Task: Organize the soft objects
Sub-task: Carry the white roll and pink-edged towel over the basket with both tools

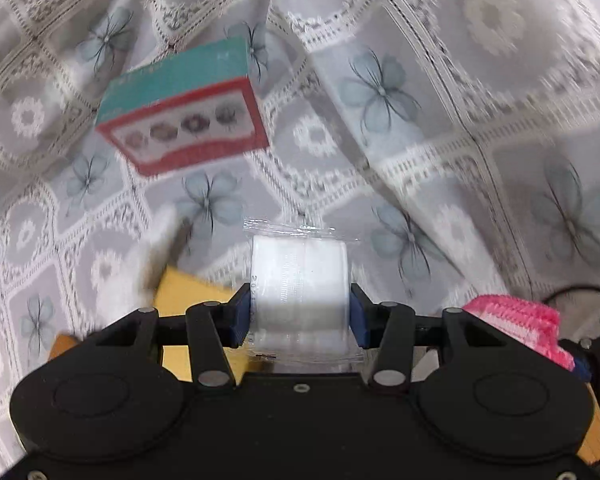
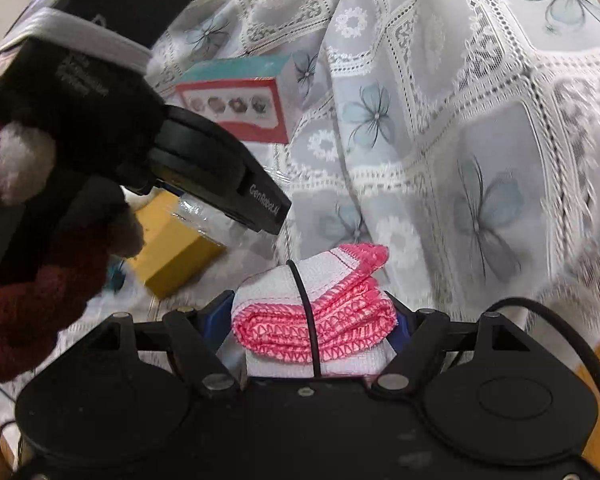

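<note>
1. Soft white roll [image 1: 299, 280] in clear wrap sat squeezed between the left gripper's [image 1: 299, 316] jaws.
2. Pink and white cloth [image 2: 316, 312] was pinched in the right gripper [image 2: 314, 320].
3. Both hung over the flowery tablecloth [image 1: 420, 120], near a red and teal box [image 1: 184, 112].

Right gripper clamps a folded pink-and-white cloth above a lace-patterned tablecloth.

The right gripper [image 2: 314, 312] presses its blue pads against both sides of the folded cloth [image 2: 320, 312], which a black band crosses. At left, the left gripper [image 2: 220, 176] sits in a hand wearing a dark red and white fuzzy sleeve [image 2: 24, 264]. A yellow box [image 2: 176, 256] lies beneath it. A teal-and-red box [image 2: 236, 100] rests farther back on the tablecloth [image 2: 480, 140].
</note>
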A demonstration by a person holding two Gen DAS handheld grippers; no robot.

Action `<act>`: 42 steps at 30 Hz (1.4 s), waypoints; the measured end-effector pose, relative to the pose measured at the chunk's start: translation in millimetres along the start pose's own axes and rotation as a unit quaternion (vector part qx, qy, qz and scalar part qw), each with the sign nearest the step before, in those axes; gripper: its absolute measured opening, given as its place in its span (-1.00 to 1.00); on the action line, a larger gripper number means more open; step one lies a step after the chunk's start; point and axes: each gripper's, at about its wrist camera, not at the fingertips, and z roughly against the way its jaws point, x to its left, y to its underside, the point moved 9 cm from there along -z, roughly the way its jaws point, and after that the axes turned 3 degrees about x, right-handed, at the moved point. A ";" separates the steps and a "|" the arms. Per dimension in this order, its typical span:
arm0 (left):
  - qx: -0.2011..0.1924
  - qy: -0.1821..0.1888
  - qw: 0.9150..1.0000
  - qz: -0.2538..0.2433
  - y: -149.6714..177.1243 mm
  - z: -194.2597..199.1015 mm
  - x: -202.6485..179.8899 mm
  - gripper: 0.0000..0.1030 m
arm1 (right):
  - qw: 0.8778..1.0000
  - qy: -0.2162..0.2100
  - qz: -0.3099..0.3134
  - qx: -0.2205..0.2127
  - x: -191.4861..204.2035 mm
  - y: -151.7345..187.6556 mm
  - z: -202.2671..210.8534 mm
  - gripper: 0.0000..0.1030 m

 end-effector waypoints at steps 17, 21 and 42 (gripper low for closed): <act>-0.006 -0.020 0.998 0.053 107.1 52.7 11.6 -0.08 | 0.997 -0.022 0.071 0.032 43.7 76.1 38.2 0.45; -0.011 -0.025 0.996 0.081 130.7 62.4 15.8 -0.08 | 0.995 -0.029 0.087 0.037 55.8 88.1 44.4 0.45; 0.022 -0.027 0.960 0.278 278.8 73.1 81.0 -0.08 | 0.984 -0.107 0.098 0.106 120.2 133.5 48.5 0.45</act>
